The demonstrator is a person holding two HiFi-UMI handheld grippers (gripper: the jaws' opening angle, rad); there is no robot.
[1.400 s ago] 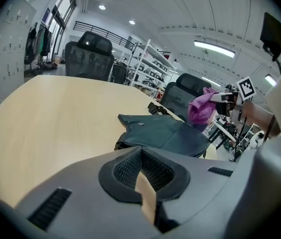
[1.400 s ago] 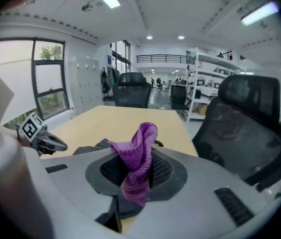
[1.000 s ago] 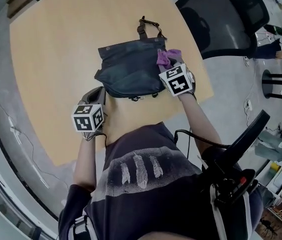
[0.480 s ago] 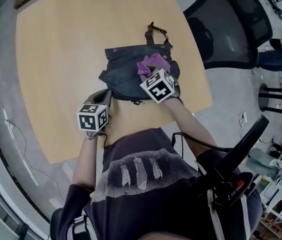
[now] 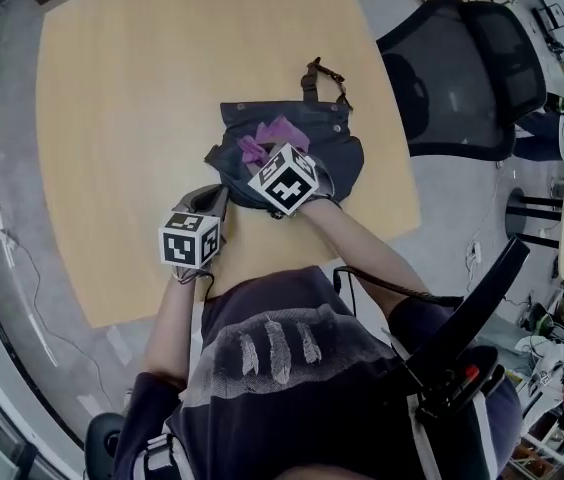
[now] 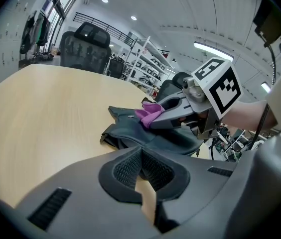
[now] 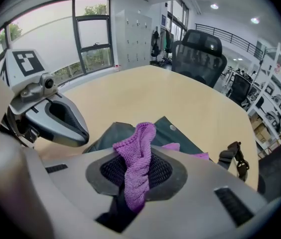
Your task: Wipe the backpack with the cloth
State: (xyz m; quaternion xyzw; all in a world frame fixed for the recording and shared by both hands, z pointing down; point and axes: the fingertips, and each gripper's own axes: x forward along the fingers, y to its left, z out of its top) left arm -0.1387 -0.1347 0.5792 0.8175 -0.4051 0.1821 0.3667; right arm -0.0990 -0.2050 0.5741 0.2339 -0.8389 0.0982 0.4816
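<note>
- Shows dark grey fabric backpack (image 5: 314,156) flat on light wooden table (image 5: 132,108).
- Clamps purple terry cloth (image 5: 268,136) in right tongs (image 7: 136,171), pressing it onto backpack's top.
- Holds left tongs (image 6: 141,158) closed, empty, beside backpack's near corner.

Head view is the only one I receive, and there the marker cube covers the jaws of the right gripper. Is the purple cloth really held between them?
Observer: Yes. In the right gripper view the right gripper is shut on the purple terry cloth. A fold of it stands up between the jaws, in front of the dark grey fabric backpack.
Operator: And the left gripper, does it hold something?
Observer: No. In the left gripper view the left gripper has its jaws together with nothing between them. Only the light wooden table shows through the slit below.
</note>
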